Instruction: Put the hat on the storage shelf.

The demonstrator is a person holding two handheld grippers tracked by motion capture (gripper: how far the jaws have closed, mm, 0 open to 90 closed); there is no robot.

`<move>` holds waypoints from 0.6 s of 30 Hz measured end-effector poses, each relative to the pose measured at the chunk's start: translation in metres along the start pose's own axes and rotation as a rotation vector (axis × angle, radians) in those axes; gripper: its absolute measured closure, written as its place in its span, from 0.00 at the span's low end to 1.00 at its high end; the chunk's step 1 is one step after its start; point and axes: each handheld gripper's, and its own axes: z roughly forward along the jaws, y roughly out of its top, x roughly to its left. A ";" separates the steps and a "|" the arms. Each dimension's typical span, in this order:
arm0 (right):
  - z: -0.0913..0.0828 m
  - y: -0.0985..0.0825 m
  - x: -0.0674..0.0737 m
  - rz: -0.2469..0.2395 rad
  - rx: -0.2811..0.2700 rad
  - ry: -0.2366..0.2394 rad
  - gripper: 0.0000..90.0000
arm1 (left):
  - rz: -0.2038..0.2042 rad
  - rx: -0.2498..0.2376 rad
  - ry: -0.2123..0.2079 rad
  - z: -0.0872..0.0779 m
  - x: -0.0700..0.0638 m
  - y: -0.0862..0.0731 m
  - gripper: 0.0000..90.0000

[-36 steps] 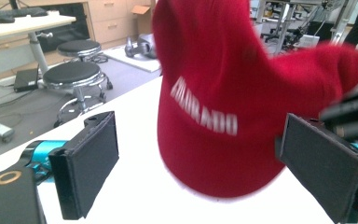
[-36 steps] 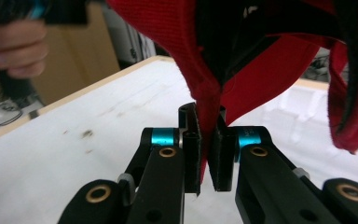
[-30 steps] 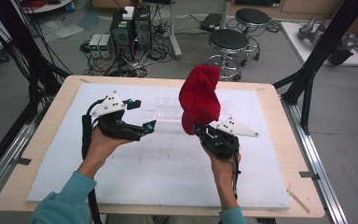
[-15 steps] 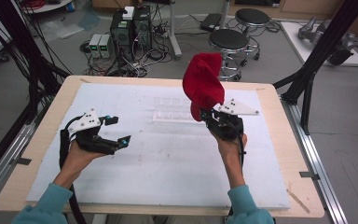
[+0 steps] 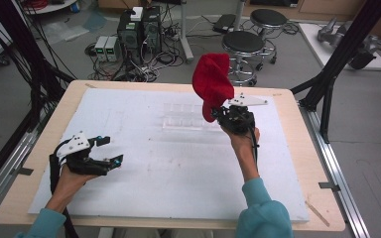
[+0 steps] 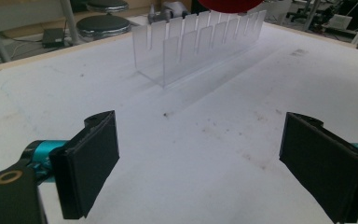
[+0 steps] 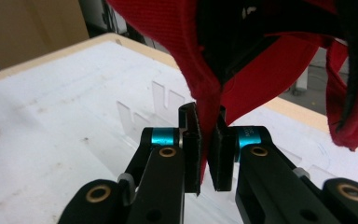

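**Left tool lets go, red cap hangs from the right alone**

High view: I see the left tool (image 5: 110, 151) low over the near-left part of the bench (image 5: 144, 94), its jaws spread with nothing between them. A second ago it stood up by the red cap (image 5: 212, 84) near the middle; it has since swung out to the left and sunk. The right tool (image 5: 217, 114) has drifted to the right and holds the cap aloft, pinched at its lower edge, above and just beside the clear slotted rack (image 5: 191, 119) on the white mat (image 5: 178, 178). I judge that the handover is done and the cap is now the right tool's to place.

Left gripper view: My two black pads (image 6: 93, 168) stand wide apart over bare mat. The rack (image 6: 200, 39) lies well ahead, with a sliver of the cap (image 6: 228, 4) at the top edge.

Right gripper view: The right tool (image 7: 205, 149) is clamped tight on a fold of red fabric. The cap (image 7: 261, 51) billows above it, strap (image 7: 349, 84) dangling at the right. The rack (image 7: 158, 105) sits on the mat beyond. With a single pinch, I reckon that the cap could swing or slip as it is moved.
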 end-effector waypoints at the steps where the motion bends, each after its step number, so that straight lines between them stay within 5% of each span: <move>1: 0.002 0.000 -0.002 0.008 0.007 0.000 0.95 | -0.001 -0.001 0.004 -0.002 0.001 -0.003 0.13; 18: 0.022 -0.010 -0.017 0.061 0.051 0.033 0.95 | -0.033 -0.001 0.034 -0.017 0.004 -0.029 0.14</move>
